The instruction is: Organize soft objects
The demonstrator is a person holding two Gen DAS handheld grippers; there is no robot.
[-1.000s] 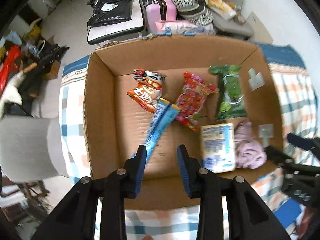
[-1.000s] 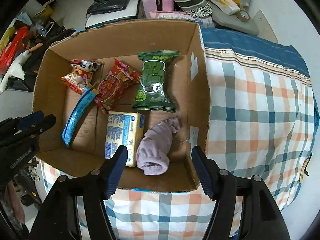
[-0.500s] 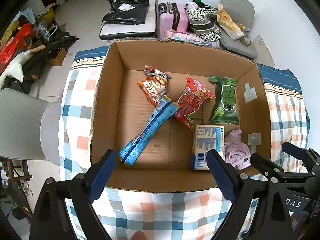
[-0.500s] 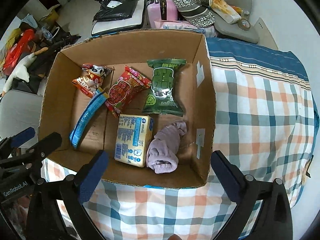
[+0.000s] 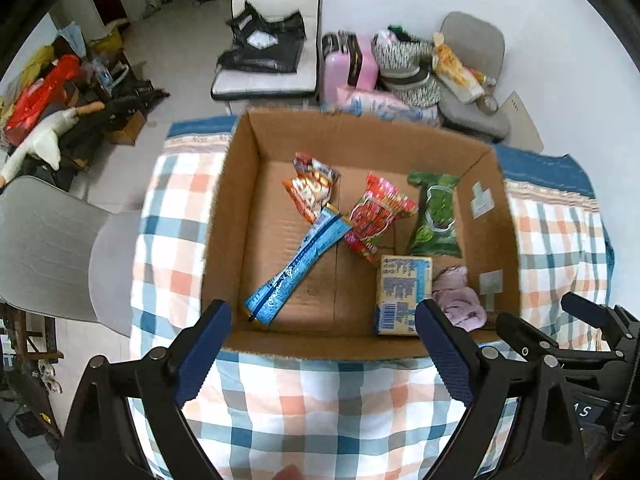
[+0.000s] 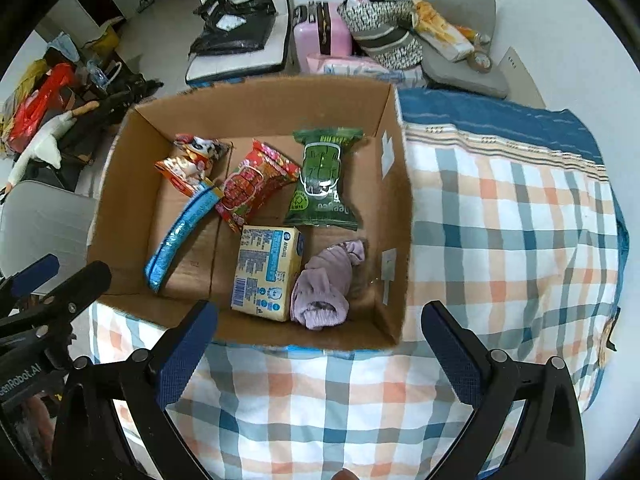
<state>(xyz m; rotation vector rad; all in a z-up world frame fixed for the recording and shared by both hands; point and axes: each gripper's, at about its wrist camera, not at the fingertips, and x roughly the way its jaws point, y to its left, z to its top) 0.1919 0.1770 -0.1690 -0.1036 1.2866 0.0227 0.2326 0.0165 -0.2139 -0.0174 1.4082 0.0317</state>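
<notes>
While you hover both tools above the table:
Left gripper (image 5: 322, 348): fingers spread — empty.
Right gripper (image 6: 318, 346): fingers spread — empty.
Purple sock (image 6: 326, 284): inside cardboard box (image 6: 394, 216), beside yellow packet (image 6: 268, 276).

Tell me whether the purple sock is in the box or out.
In. The purple sock lies bunched on the floor of the cardboard box, in the near right corner beside the yellow pack.
</notes>
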